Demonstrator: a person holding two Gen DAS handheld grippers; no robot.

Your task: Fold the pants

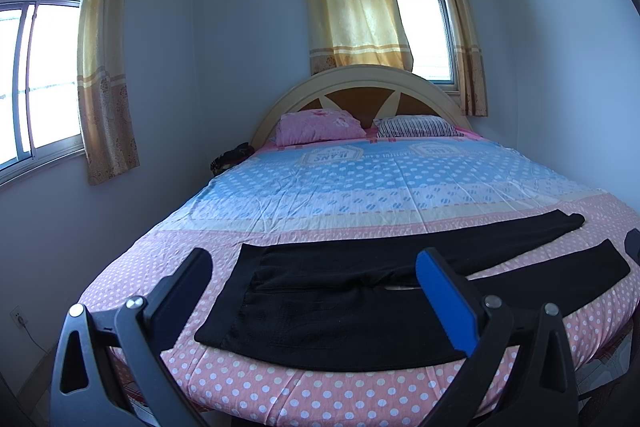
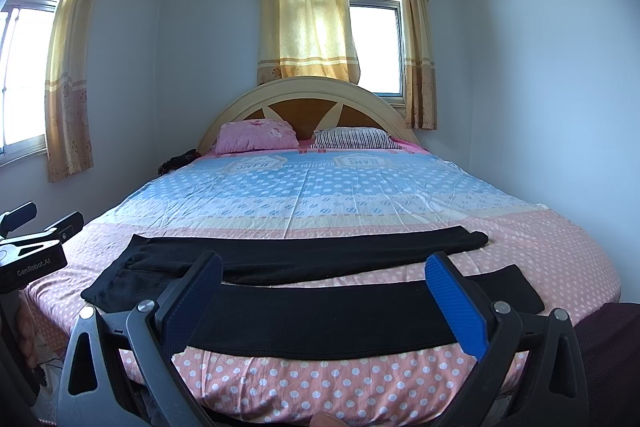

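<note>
Two claws hover above the foot of the bed point(image 1: 132, 267), both spread wide and holding nothing: the left claw point(image 1: 316, 283) faces the waistband end, the right claw point(image 2: 324, 291) the nearer trouser leg. Black pants point(image 2: 320, 319) lie flat across the pink dotted bedsheet point(image 2: 320, 383), waist to the left, legs parted with a strip of sheet showing between them. Further back, two pillows point(image 1: 320, 127) rest against the headboard point(image 1: 360, 83). Probable risk: thin, limp fabric may slip from a shallow pinch, or a claw may catch the sheet beneath, skewing the fold.
</note>
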